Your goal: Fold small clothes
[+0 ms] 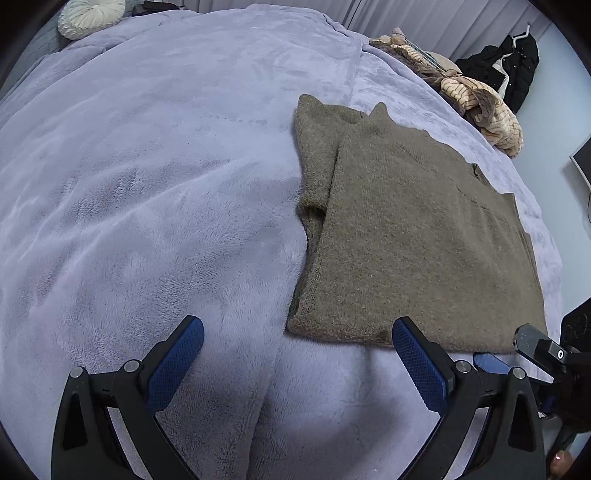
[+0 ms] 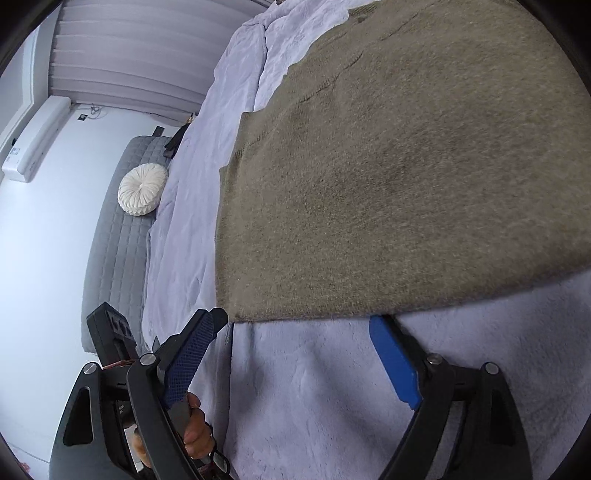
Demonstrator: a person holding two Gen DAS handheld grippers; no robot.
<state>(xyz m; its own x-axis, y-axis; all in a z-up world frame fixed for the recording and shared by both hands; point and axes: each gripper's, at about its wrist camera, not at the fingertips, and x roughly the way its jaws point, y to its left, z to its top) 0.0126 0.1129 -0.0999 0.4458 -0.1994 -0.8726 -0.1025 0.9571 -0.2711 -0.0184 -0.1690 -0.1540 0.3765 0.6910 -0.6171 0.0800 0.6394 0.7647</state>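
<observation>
1. A bedroom: a wide bed covered by a soft lilac fleece blanket (image 1: 155, 192) fills both views, with pale pleated curtains and a white wall behind.
2. Nearest in the left wrist view, the left gripper (image 1: 297, 334) hovers just above the blanket at the bed's near edge. Its blue-padded fingers (image 1: 177, 363) are spread wide and hold nothing.
3. The right gripper (image 2: 293, 321) sits at the same near edge, also spread wide and empty. One blue fingertip appears to be slipping under the garment's hem; whether it touches cannot be told.
4. Just beyond both grippers lies the task's thing, an olive-brown fuzzy knitted sweater (image 1: 413, 229). It rests flat on the right half of the bed, hem toward the near edge and collar pointing away. One sleeve looks folded in along its left side, so it is judged partly folded.
5. To do this step well, each gripper should probably take one bottom corner of the hem. Pinch all the layers together, lift evenly, and carry the hem toward the collar, keeping the side edges aligned.
6. Farther off, a heap of tan striped fluffy clothes (image 1: 480, 107) sits at the bed's far right edge.
7. A round cream pleated cushion (image 1: 90, 16) lies at the far left corner.
</observation>
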